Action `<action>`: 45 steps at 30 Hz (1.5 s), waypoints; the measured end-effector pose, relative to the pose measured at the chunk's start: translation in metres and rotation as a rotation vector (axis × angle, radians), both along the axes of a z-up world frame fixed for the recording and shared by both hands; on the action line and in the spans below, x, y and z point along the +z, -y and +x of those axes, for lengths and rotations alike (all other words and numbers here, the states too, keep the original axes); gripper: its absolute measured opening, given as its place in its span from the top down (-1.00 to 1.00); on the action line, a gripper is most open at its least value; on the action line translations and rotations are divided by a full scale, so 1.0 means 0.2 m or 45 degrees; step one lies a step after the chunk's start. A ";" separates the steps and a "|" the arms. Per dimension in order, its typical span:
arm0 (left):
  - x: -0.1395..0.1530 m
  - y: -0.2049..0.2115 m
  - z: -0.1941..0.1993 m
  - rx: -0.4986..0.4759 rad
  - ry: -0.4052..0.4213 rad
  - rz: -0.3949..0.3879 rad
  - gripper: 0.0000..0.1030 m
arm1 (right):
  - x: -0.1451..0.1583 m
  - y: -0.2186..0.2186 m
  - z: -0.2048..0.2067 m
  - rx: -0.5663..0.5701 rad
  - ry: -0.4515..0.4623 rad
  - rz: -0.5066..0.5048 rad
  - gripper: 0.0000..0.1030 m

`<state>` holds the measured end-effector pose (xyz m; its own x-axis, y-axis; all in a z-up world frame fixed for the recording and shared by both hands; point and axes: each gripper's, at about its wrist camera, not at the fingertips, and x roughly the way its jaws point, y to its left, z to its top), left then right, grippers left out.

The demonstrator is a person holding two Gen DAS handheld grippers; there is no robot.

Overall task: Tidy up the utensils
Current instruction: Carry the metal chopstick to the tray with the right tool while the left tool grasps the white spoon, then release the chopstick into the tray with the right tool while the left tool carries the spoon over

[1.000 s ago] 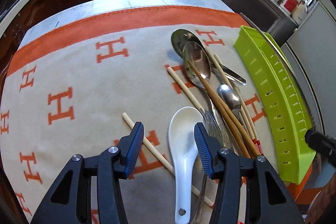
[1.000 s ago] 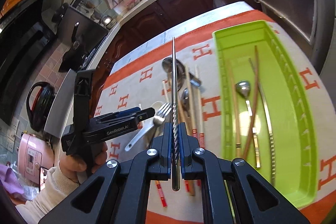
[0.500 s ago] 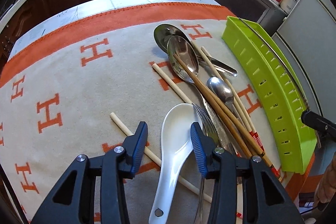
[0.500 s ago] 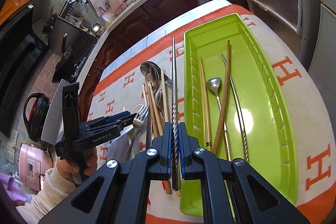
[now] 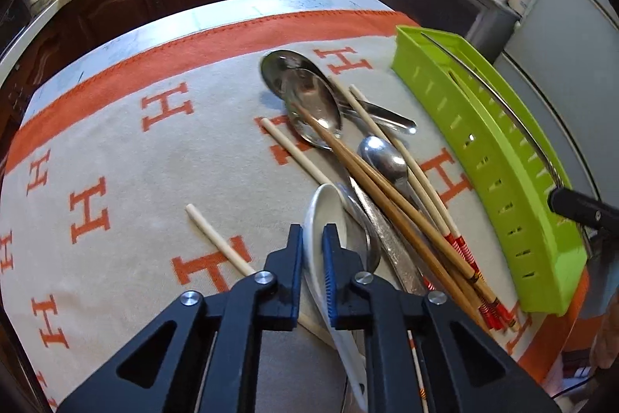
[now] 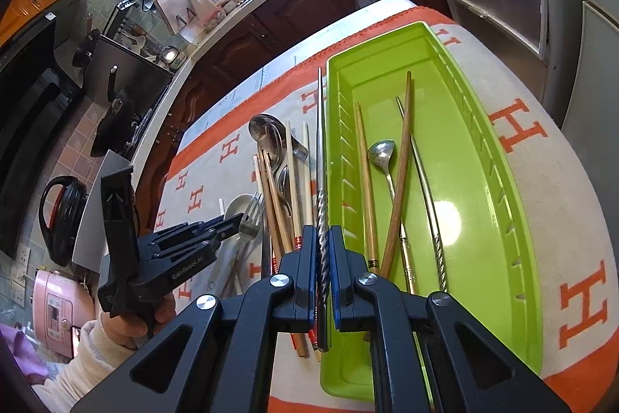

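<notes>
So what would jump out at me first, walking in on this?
Probably the bright green tray on the orange-lettered cloth, already holding chopsticks and a spoon. Left of it lies a jumble of spoons and chopsticks. The left tool is closing on a white spoon; the right tool pinches a twisted metal chopstick.

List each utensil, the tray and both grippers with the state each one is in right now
left gripper: jaws closing on the white spoon.
white spoon: tilted on edge between the pads.
right gripper: shut on the twisted metal chopstick.
twisted metal chopstick: held over the tray's near wall.
green tray: holds chopsticks and a spoon.
fork: lying in the pile on the cloth.
</notes>
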<state>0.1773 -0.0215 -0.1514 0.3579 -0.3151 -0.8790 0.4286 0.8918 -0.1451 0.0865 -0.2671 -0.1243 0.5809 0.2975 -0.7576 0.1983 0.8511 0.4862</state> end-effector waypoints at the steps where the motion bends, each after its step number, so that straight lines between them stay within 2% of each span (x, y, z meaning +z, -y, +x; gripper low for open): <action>1: 0.01 -0.02 0.00 0.029 0.002 0.003 0.90 | 0.01 0.00 0.00 -0.004 0.003 0.000 0.89; 6: 0.04 -0.13 0.00 0.179 -0.017 -0.025 0.91 | 0.02 0.05 -0.02 -0.048 0.025 -0.005 0.89; 11: 0.10 -0.22 -0.04 0.251 -0.047 -0.059 0.91 | 0.03 0.13 -0.05 -0.120 0.021 -0.038 0.89; 18: 0.22 -0.16 -0.08 0.264 -0.052 -0.144 0.91 | -0.09 0.25 -0.04 -0.188 -0.113 -0.167 0.87; 20: 0.26 -0.10 -0.09 0.254 -0.054 -0.166 0.91 | -0.13 0.28 -0.04 -0.185 -0.147 -0.155 0.86; 22: 0.29 -0.04 -0.08 0.245 -0.063 -0.191 0.91 | -0.12 0.30 -0.06 -0.204 -0.134 -0.157 0.64; 25: 0.34 0.09 -0.08 0.209 -0.068 -0.221 0.91 | -0.08 0.33 -0.10 -0.222 -0.064 -0.115 0.48; 32: 0.42 0.43 -0.07 0.120 -0.055 -0.255 0.91 | 0.05 0.44 -0.23 -0.413 0.090 -0.120 0.47; 38: 0.31 0.71 -0.01 0.106 -0.082 -0.229 0.91 | 0.09 0.59 -0.33 -0.558 0.111 -0.148 0.47; 42: 0.17 0.86 0.03 0.103 -0.109 -0.159 0.91 | 0.06 0.69 -0.38 -0.628 0.077 -0.115 0.47; 45: 0.10 0.95 0.06 0.101 -0.073 -0.095 0.90 | 0.03 0.73 -0.39 -0.640 0.058 -0.090 0.47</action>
